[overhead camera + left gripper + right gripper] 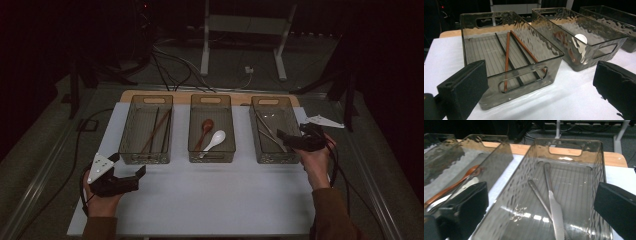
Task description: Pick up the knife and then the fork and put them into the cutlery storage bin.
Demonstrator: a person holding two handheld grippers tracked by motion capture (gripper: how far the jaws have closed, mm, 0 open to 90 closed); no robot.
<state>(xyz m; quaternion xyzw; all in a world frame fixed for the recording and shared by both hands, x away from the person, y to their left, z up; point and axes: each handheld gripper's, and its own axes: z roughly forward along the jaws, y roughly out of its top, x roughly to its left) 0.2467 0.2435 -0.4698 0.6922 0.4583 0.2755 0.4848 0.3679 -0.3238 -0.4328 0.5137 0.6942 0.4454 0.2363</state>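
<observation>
Three smoky clear bins stand in a row on a white mat [210, 200]. The left bin [147, 159] [511, 72] holds brown and black chopsticks [155, 131] [507, 57]. In the middle bin [212, 159] lie a brown spoon [206, 127] and a white spoon [216, 139] [581, 38]. The right bin [275, 161] [569, 141] holds a metal knife [554, 202] and a second metal utensil. My left gripper [128, 165] [540, 87] rests open on the mat just in front of the left bin. My right gripper [284, 140] [539, 207] hovers open at the right bin's near right corner, holding nothing.
A wooden board [127, 95] pokes out behind the bins. Beyond the table, cables [170, 65] and a white stand's legs [245, 45] lie on the dark floor. The mat's near half is bare white surface between my two hands.
</observation>
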